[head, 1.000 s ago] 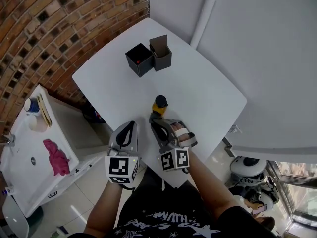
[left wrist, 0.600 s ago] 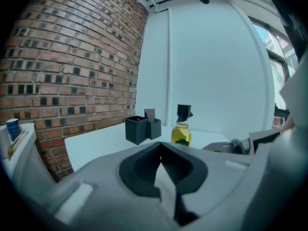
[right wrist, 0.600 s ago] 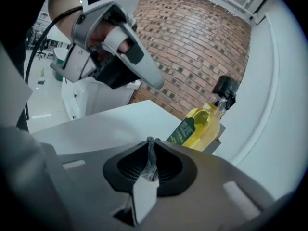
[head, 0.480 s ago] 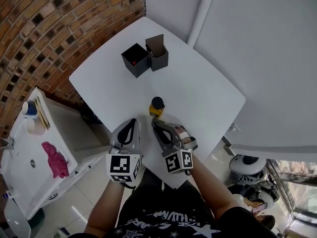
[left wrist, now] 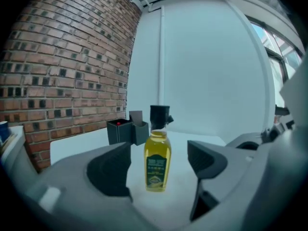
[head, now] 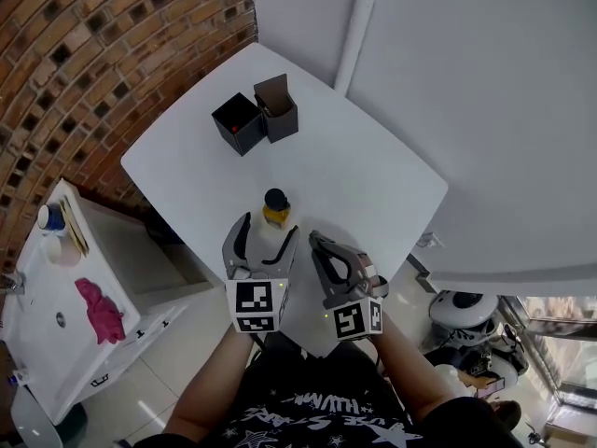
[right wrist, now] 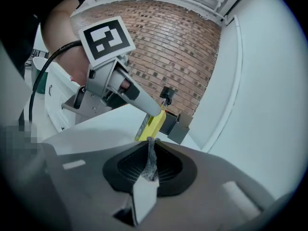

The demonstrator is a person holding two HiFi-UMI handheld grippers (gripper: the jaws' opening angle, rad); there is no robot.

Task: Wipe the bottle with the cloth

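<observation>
Near the front edge of the white desk (head: 373,157), the left hand-held gripper (head: 268,229), jaws just opened wide, straddles the oil bottle (left wrist: 157,165) while the right hand-held gripper (right wrist: 150,148) pinches a grey cloth (right wrist: 150,163)

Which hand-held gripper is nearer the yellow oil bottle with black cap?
Left. The left hand-held gripper, jaws just opened, straddles the yellow oil bottle; the right hand-held gripper sits apart, to its right.
</observation>
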